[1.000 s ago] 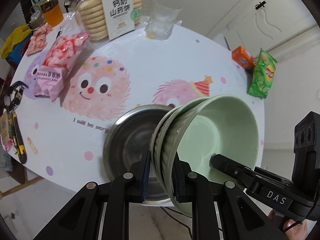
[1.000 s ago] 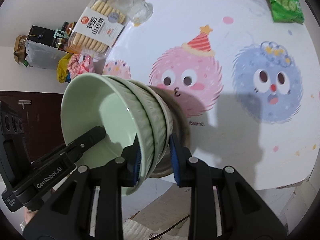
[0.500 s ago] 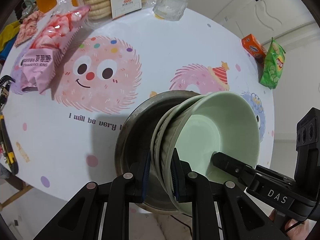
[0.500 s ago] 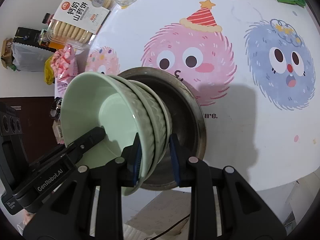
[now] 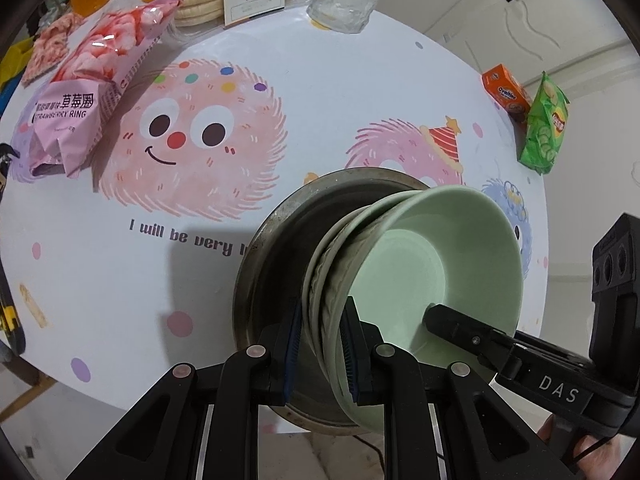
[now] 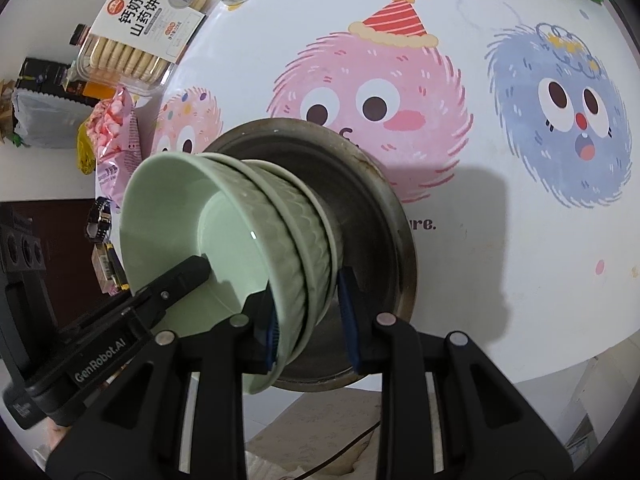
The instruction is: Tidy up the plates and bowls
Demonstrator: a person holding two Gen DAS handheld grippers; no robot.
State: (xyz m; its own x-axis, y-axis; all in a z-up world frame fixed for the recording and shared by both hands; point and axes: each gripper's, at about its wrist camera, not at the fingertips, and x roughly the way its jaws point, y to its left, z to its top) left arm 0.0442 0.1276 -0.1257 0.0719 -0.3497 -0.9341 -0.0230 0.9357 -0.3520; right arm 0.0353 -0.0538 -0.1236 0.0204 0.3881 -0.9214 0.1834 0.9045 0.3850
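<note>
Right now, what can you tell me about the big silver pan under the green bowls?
The silver pan is round, wide and shallow, and looks like dull, worn metal with a dark inside and stained rim. It sits flat at the near edge of the cartoon tablecloth, covering part of the printed words. The stack of green bowls, tipped on its side, hangs over it, pinched by the left gripper and right gripper. Whether the bowls touch it is hidden.

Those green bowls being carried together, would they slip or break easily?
Probably slippery: the stacked green bowls look glossy and glazed, and both grippers pinch only their rims. They look ceramic, so likely stiff, weighty and chip-prone. Tilted over the metal basin, the nested bowls might slide apart.
</note>
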